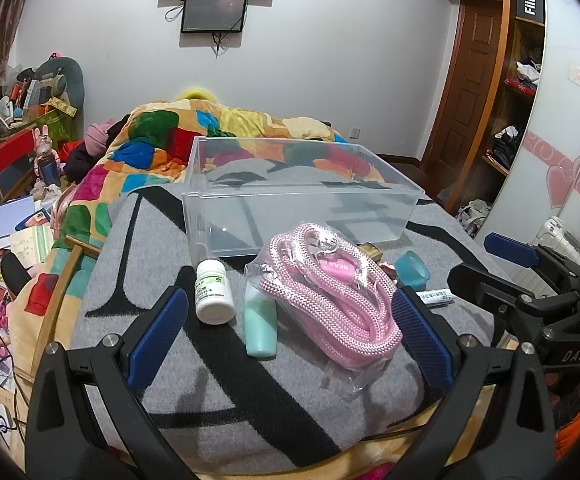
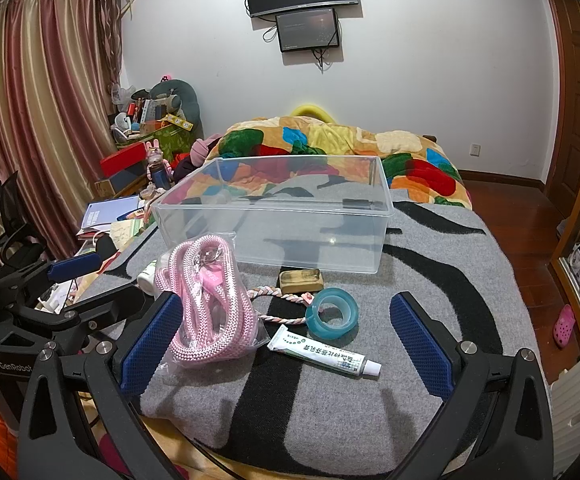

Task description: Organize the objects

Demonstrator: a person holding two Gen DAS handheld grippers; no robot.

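Observation:
A clear plastic box (image 1: 218,208) (image 2: 381,208) stands empty on the grey blanket (image 1: 250,400) (image 2: 449,280). In front of it lie a bagged pink rope (image 1: 329,292) (image 2: 206,312), a white pill bottle (image 1: 214,294) (image 2: 148,276), a mint green bottle (image 1: 261,328), a teal tape roll (image 1: 411,270) (image 2: 331,312), a white ointment tube (image 2: 323,352) (image 1: 435,296), a brown block (image 2: 301,280) and a braided cord (image 2: 278,294). My left gripper (image 1: 290,336) is open, its fingers either side of the bottles and rope. My right gripper (image 2: 286,344) is open around the rope, tube and tape.
A colourful quilt (image 1: 162,140) (image 2: 329,140) is heaped behind the box. Clutter, books and boxes (image 1: 18,200) (image 2: 130,152) fill the left side by the curtain (image 2: 30,120). A wardrobe (image 1: 521,100) stands at right. The blanket's front edge is just below the grippers.

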